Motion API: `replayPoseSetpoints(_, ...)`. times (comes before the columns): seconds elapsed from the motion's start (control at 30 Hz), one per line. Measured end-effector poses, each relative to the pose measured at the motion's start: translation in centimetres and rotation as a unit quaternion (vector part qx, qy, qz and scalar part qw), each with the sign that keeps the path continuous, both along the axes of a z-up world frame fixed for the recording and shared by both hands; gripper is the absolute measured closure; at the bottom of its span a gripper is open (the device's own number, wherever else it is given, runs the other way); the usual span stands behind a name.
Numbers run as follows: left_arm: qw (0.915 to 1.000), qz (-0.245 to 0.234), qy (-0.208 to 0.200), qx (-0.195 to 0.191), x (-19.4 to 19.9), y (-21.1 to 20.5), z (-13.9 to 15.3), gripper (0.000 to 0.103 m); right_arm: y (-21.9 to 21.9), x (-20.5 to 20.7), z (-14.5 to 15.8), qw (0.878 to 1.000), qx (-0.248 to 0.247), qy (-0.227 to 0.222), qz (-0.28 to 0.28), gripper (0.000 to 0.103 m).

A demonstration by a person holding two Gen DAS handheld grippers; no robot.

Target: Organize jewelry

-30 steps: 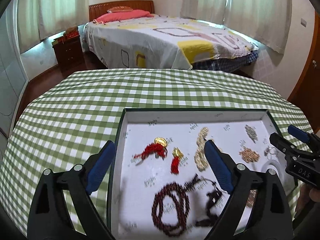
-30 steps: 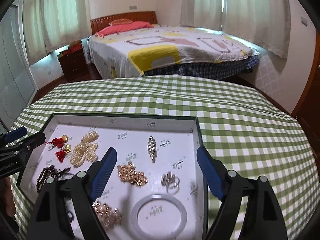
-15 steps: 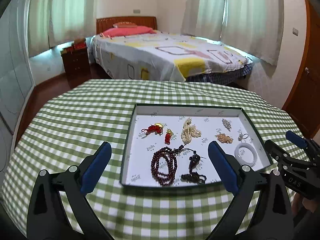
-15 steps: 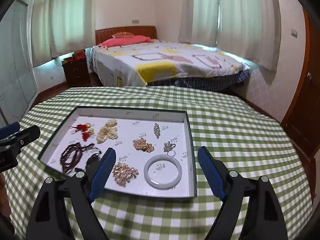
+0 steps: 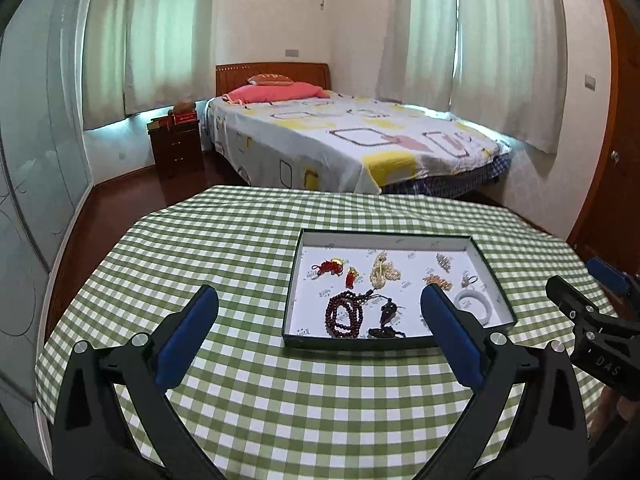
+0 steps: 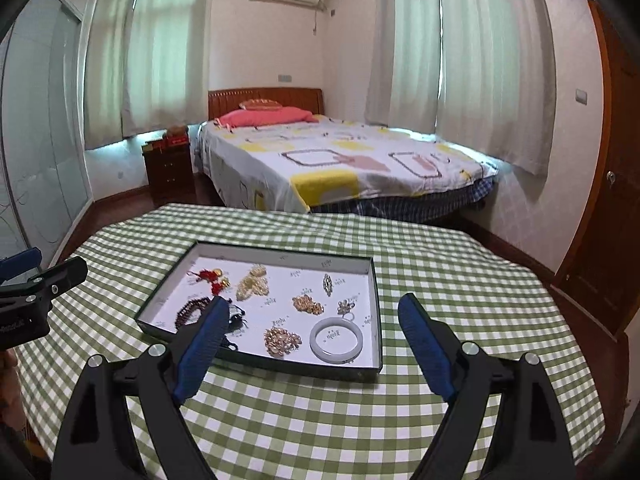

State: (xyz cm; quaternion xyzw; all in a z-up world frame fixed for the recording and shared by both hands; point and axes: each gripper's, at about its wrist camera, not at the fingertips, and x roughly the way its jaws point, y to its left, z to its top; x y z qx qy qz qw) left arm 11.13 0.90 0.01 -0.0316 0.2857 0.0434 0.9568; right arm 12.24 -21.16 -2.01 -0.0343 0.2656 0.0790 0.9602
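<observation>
A shallow dark-rimmed tray (image 5: 396, 343) with a white floor sits on the green checked table; it also shows in the right wrist view (image 6: 260, 360). In it lie a dark red bead necklace (image 5: 345, 316), red tassel charms (image 5: 328, 267), a pearl cluster (image 5: 384, 272), gold pieces (image 6: 307, 304) and a white bangle (image 6: 336, 340). My left gripper (image 5: 320, 308) is open and empty, raised above the table in front of the tray. My right gripper (image 6: 312, 316) is open and empty, raised in front of the tray's near edge.
The round table (image 5: 240, 248) has a green checked cloth that hangs over its edges. Behind it stand a bed (image 5: 344, 136) and a wooden nightstand (image 5: 176, 148). A wooden door (image 6: 608, 208) is at the right.
Both grippers have pulled back and up from the tray. The tray, close under the fingers a second ago, now lies farther ahead. Both stay open and empty.
</observation>
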Motion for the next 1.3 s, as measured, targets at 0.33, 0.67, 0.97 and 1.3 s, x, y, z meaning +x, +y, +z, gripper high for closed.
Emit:
replayPoseSetpoints(0.33,0.9995,-0.005,-0.032,0.006,-3.4,-0.3,2.1,0.004,-0.3,-3.1,2.1,1.0,0.003,-0.03,-0.003,0.019)
replayPoseSetpoints(0.67,0.9988,-0.011,-0.046,0.01,-4.6,-0.7,2.8,0.004,-0.5,-4.5,2.7,0.999,0.002,-0.042,-0.01,0.019)
replayPoseSetpoints(0.97,0.9986,-0.008,-0.051,0.009,-5.2,-0.5,2.9,0.004,-0.5,-5.0,3.1,0.999,0.002,-0.047,-0.011,0.019)
replayPoseSetpoints(1.3,0.9985,-0.009,-0.054,0.01,-5.4,-0.6,3.0,0.004,-0.7,-5.1,3.4,0.999,0.001,-0.052,-0.012,0.019)
